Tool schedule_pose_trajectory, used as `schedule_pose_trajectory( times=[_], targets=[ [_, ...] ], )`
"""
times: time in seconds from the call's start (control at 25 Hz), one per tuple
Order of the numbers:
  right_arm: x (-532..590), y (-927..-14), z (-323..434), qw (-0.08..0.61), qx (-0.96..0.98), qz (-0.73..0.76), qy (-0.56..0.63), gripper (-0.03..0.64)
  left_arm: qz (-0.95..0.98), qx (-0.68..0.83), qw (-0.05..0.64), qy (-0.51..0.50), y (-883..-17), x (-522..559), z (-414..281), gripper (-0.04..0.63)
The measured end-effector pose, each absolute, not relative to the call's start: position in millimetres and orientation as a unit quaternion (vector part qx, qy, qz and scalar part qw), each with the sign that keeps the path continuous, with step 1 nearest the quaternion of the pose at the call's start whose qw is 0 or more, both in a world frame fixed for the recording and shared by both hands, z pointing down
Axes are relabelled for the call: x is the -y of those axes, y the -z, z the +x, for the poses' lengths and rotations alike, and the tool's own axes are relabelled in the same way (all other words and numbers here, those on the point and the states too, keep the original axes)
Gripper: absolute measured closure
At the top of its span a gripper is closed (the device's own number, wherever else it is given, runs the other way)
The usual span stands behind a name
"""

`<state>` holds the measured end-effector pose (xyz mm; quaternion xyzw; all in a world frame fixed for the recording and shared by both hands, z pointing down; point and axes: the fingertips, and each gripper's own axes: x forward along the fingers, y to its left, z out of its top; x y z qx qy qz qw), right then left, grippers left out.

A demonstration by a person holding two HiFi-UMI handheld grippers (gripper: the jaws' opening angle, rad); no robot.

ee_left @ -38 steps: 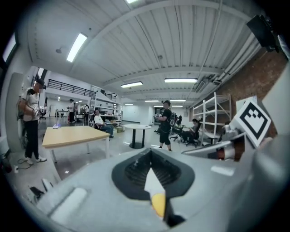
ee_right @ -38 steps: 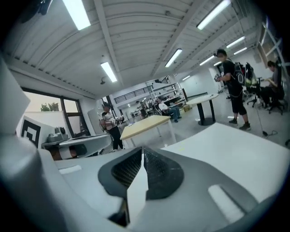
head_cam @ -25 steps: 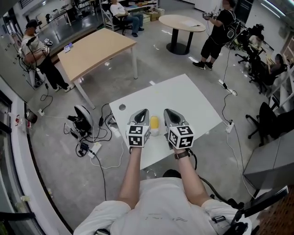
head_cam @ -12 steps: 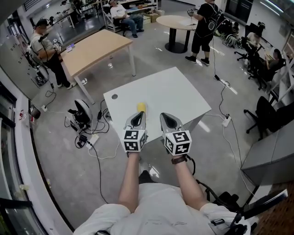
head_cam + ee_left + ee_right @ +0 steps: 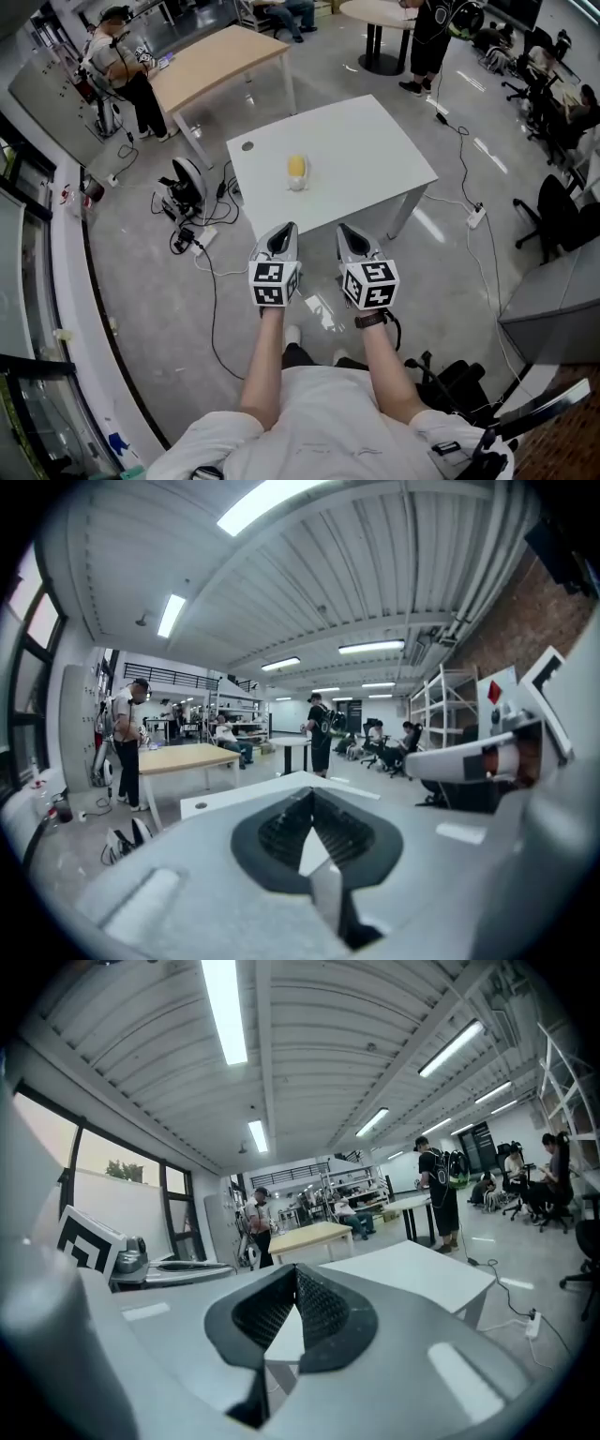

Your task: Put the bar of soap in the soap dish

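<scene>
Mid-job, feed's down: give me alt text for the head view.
The left gripper and right gripper are shut and empty, side by side over the floor, short of the white table. On it lies the yellow bar of soap, touching a pale object that may be the soap dish.

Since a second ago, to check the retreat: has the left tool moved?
Yes. The left tool has drawn back from beside the yellow soap, off the near edge of the white table.

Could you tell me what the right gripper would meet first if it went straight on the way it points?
Probably the white table: the right gripper, jaws shut and empty, points slightly down toward its near edge, with only open floor between. The yellow soap sits left of that line.
</scene>
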<state>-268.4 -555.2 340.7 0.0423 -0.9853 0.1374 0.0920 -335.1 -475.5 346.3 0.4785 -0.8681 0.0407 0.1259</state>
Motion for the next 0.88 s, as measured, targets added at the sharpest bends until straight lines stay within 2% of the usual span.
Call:
schedule_pose_trajectory(
  times=[0.2, 0.36, 0.64, 0.88],
  targets=[
    [552, -294, -268, 0.046, 0.991, 0.061, -0.11, 0.607, 0.505, 0.86, 0.068, -0.039, -296, 479, -323, 0.595],
    [539, -273, -275, 0.023, 0.992, 0.07, -0.101, 0.607, 0.506, 0.86, 0.04, -0.051, -290, 458, -331, 0.595],
    [474, -254, -297, 0.009, 0.996, 0.032, -0.078, 0.607, 0.489, 0.871, 0.033, -0.031, -266, 411, -349, 0.595],
    [465, -255, -300, 0.014, 0.997, 0.038, -0.073, 0.607, 0.487, 0.872, 0.032, -0.019, -258, 397, -352, 0.595]
  ],
)
